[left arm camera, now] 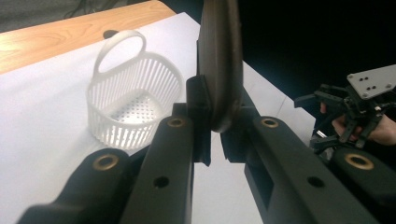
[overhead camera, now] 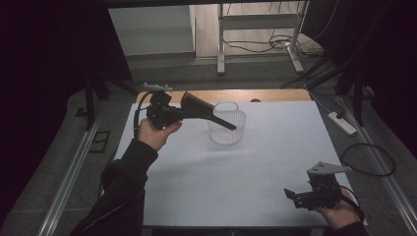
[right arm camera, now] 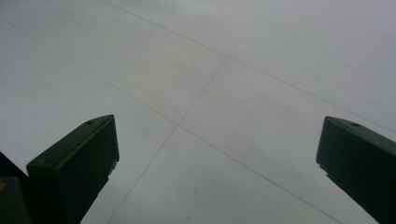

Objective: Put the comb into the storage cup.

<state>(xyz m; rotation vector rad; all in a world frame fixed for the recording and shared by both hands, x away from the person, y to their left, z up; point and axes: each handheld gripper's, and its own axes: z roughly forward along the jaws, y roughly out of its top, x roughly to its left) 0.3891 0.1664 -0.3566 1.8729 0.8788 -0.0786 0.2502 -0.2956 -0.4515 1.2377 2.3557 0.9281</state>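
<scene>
Above the white basket [overhead camera: 226, 123] hangs a dark brush [overhead camera: 201, 109], pinched between the closed jaws of the left gripper [overhead camera: 173, 114]. From the high view its bristled head sits close to the gripper, on the side away from the basket, and its slim handle runs out and slightly down, the tip lying over the basket's near rim. So the long axis slopes from the gripper toward the basket, handle end leading. In the left gripper view the brush [left arm camera: 219, 70] stands edge-on between the pads, which clamp it low on its body, and the basket [left arm camera: 133, 100] waits just past it with its loop handle upright at the far side.

To my eye the step is dropping the brush into the basket. Doing it well means carrying the handle tip past the rim and over the middle of the opening, tilting the brush steeper so it slides in handle first, and keeping clear of the loop handle, since the light basket could tip or skid on the white sheet [overhead camera: 255, 167] if nudged.

Well apart from the basket, at the near right corner of the sheet, the right gripper [overhead camera: 295, 196] rests low in the person's hand, jaws spread wide with nothing between them.
</scene>
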